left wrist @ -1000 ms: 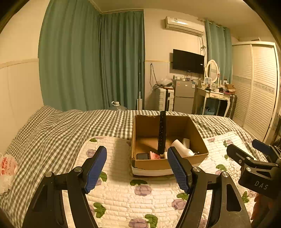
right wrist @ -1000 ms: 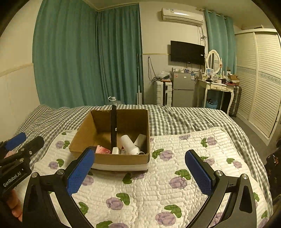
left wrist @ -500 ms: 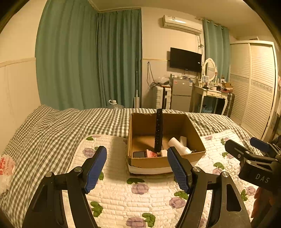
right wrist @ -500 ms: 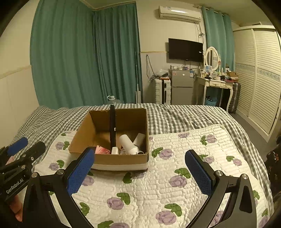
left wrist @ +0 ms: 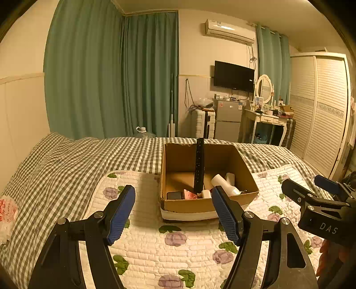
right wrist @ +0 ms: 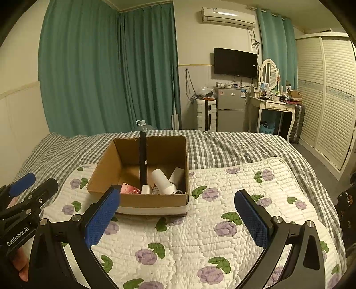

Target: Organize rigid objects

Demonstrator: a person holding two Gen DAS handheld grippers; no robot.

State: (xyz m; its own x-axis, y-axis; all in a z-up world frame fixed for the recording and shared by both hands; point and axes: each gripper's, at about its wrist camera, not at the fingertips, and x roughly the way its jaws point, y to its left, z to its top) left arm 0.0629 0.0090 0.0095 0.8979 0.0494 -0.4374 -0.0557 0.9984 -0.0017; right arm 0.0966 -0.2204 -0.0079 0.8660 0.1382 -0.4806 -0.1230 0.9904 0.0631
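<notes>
A cardboard box [left wrist: 208, 177] sits on the bed, on a white quilted pad [left wrist: 178, 244] printed with purple flowers, which lies over a grey checked bedspread [left wrist: 66, 169]. Inside the box a black remote control [left wrist: 198, 165] stands nearly upright, leaning against the back wall with its top just above the rim. Beside its foot lie a white bottle [left wrist: 224, 183] on its side, a small white cap-shaped piece [left wrist: 206, 193], a pink patterned packet [left wrist: 189, 194] and a dark flat item [left wrist: 174, 195] in the front left corner (too small to name with any certainty).

The left claw [left wrist: 173, 213] hangs above the pad, just short of the box's front wall, with its blue pads spread wide and nothing between them. The right claw [right wrist: 175, 217] is likewise spread wide and empty, over the pad in front of the box and a little to its right. Each claw shows at the edge of the other's view, side by side and apart.

Beyond the bed stand teal curtains [right wrist: 106, 66], a wall-mounted television [right wrist: 235, 62], an air conditioner [right wrist: 229, 14], a small fridge [right wrist: 230, 109], a white dressing table [right wrist: 276, 106] with an oval mirror, and a louvred wardrobe [right wrist: 329, 93].
</notes>
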